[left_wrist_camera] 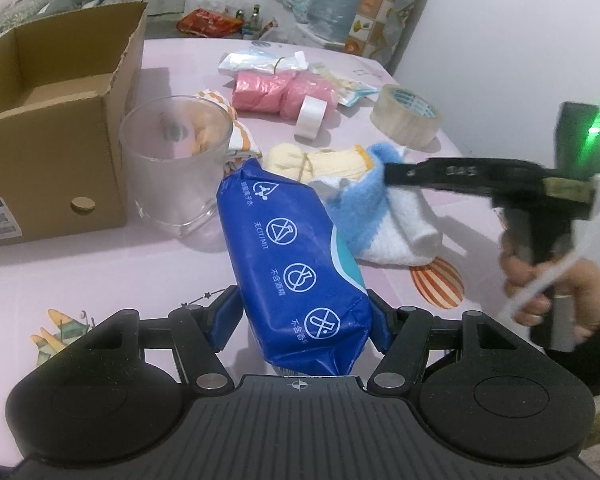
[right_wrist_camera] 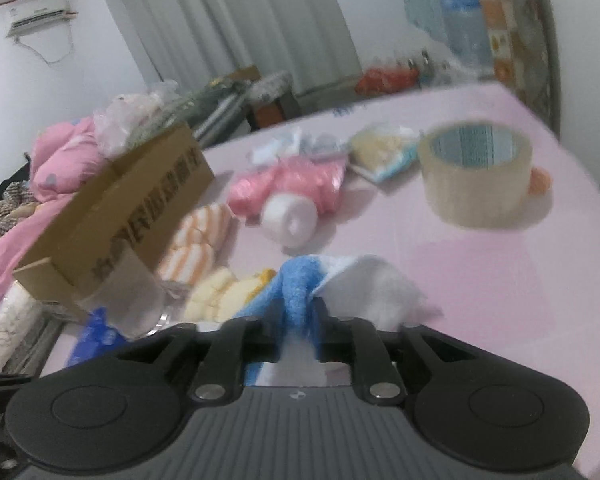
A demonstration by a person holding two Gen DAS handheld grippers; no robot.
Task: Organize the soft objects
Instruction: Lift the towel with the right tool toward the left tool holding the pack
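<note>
Left gripper [left_wrist_camera: 300,312]: fingers [left_wrist_camera: 224,320] clenching a blue plastic wet-wipes pack [left_wrist_camera: 288,256], lifting it above the pink counter [left_wrist_camera: 100,272]
Right gripper [right_wrist_camera: 298,320]: fingers straddling a fluffy blue-and-white sock [right_wrist_camera: 300,292]; whether they are pressing it, I cannot tell
Sock: lying beside a cream sock bundle [left_wrist_camera: 312,160]
Cardboard box [left_wrist_camera: 52,120]: standing open behind a clear glass [left_wrist_camera: 176,164]

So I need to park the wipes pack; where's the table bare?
Bare pink table lies nearer than the big tape roll, right of the blue-white cloth. Crowded between cardboard box, glass and pink bundles.
</note>
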